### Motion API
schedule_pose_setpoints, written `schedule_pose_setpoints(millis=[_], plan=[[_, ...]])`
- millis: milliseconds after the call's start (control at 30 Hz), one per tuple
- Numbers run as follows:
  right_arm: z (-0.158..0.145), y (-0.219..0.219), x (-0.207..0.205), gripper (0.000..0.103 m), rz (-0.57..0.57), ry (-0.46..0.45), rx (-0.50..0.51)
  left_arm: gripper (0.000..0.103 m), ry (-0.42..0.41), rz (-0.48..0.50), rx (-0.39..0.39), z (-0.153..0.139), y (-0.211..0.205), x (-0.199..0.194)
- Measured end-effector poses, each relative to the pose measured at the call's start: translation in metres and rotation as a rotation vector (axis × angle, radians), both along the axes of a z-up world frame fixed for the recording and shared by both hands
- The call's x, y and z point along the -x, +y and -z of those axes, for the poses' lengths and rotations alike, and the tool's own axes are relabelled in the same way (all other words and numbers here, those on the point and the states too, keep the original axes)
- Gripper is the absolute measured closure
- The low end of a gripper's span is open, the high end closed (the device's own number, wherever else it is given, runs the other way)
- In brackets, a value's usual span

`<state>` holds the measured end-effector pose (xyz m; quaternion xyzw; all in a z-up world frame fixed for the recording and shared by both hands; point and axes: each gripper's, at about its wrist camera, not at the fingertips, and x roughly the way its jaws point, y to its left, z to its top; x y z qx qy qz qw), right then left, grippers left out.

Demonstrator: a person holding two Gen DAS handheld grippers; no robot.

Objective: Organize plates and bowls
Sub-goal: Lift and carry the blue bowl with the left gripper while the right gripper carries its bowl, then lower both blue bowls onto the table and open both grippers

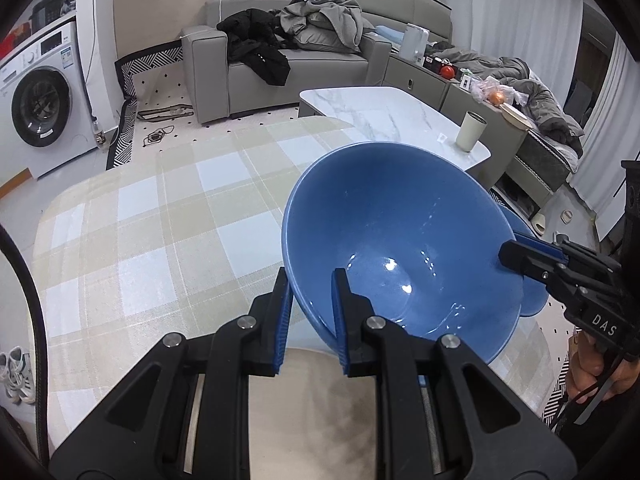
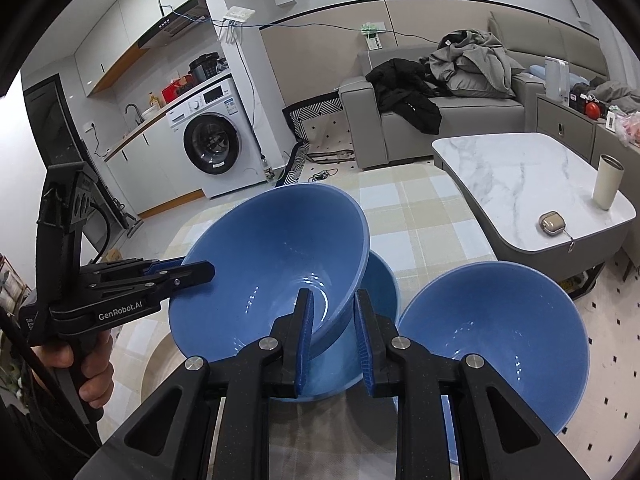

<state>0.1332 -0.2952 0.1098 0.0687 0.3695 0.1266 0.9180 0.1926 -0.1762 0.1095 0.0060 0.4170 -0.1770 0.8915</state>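
Blue bowl (image 2: pixel 264 272) clenched at rim by both grippers (image 1: pixel 310 280) (image 2: pixel 332 300); lower bowl (image 2: pixel 380 280) mostly hidden.

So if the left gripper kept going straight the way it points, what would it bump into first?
Probably nothing new: the left gripper already clamps the tilted blue bowl by its rim, so it would just push that bowl ahead.

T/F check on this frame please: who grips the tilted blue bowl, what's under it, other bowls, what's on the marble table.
1. Both grippers clamp the rim of the tilted blue bowl: left gripper, right gripper. True.
2. The tilted bowl hangs over bare tablecloth. False: a lower blue bowl sits beneath it.
3. Another blue bowl stands apart to the right in the right wrist view. True.
4. The cream tumbler lies on its side on the marble table. False: it is upright.
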Motion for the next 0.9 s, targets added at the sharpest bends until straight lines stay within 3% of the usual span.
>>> schedule_pose_setpoints(millis=[900], plan=[[0.034,0.002,0.004,0.08,0.017,0.006,0.142,0.088,0.013,-0.027,-0.115,0.051,-0.032,-0.017]])
